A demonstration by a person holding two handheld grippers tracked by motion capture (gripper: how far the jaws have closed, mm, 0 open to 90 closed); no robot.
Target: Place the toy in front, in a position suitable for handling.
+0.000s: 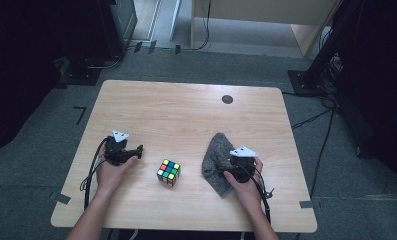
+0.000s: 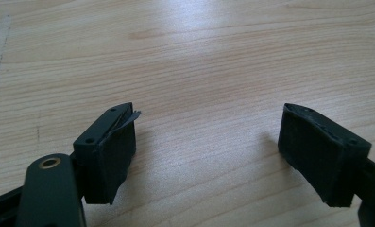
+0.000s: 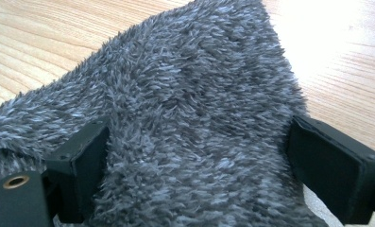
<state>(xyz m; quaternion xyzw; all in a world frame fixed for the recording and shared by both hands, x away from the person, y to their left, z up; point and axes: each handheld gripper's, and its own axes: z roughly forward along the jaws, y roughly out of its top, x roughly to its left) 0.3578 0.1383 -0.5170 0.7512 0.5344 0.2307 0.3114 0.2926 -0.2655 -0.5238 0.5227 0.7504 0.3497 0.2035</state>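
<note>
A grey fuzzy cloth (image 1: 215, 157) lies crumpled on the wooden table (image 1: 186, 115) at the front right. My right gripper (image 1: 234, 165) rests on its right side, open, with the cloth (image 3: 194, 118) spread between the two jaws and bulging up between them. A colourful puzzle cube (image 1: 168, 172) sits near the table's front middle. Left of the cube, my left gripper (image 1: 136, 151) is held low over bare wood. It stands open (image 2: 206, 142) with nothing between its fingers (image 2: 112, 151).
A small dark round disc (image 1: 227, 99) is set in the table near its far right edge. Black stands and cables surround the table on the grey floor. Bare wood spreads across the far half of the table.
</note>
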